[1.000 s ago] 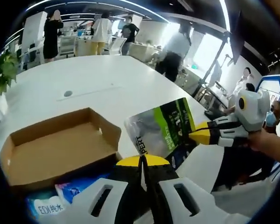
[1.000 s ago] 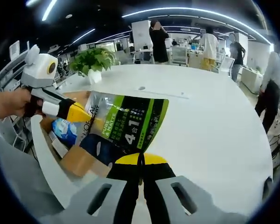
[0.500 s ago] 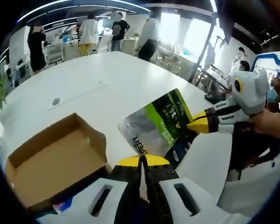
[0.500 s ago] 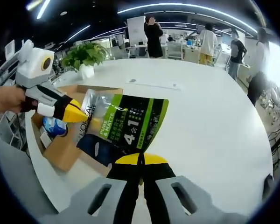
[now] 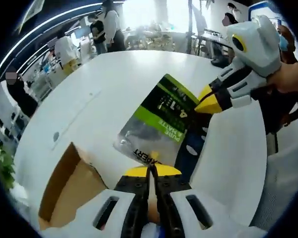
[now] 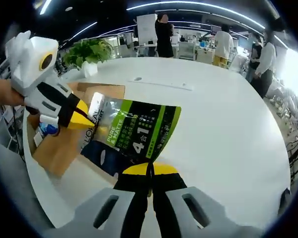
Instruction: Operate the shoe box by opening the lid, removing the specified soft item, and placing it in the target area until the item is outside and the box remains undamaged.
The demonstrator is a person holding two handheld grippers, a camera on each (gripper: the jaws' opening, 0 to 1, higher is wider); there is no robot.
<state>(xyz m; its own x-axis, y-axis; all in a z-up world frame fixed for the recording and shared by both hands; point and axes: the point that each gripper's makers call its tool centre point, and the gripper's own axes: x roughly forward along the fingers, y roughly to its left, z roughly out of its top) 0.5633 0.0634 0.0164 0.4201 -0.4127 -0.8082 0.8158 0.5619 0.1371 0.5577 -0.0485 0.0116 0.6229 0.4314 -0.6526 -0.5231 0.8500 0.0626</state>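
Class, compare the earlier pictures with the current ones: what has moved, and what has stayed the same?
The green pouch has been carried away from the open shoe box and now hangs over the white table. Unchanged: the left hand-held gripper and right hand-held gripper stay shut on the pouch's opposite edges.

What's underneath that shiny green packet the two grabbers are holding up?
Under the silver and green plastic pouch lie the white table and part of the open brown cardboard box. The pouch hides what lies directly beneath it.
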